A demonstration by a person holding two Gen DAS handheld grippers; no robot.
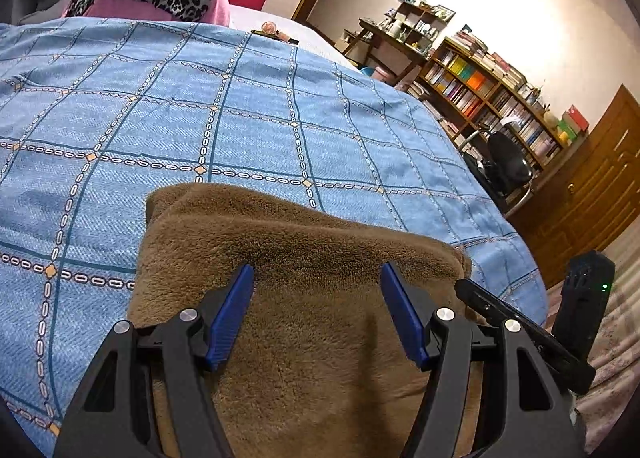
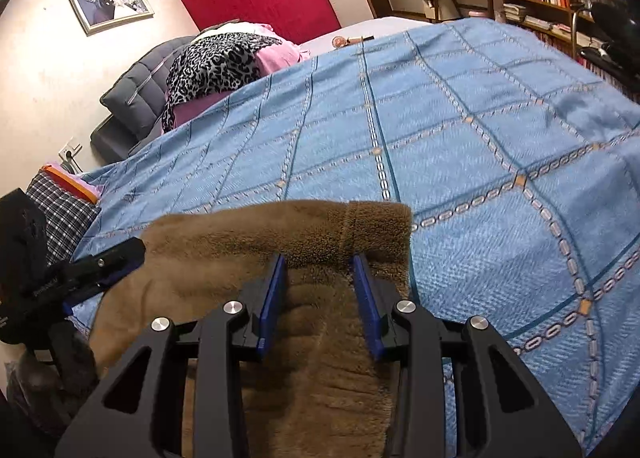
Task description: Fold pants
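Brown fleece pants (image 1: 304,298) lie folded on the blue bedspread (image 1: 240,117) beneath both grippers, left gripper (image 1: 318,278) wide open, right gripper (image 2: 320,264) partly open, neither holding cloth; each should straddle the far folded edge before closing.

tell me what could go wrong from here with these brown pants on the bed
1. Both grippers are open, the left gripper and right gripper over the brown pants; the thick fleece fold may spring open.
2. The pants hang over the edge of the blue bedspread and could slide off.
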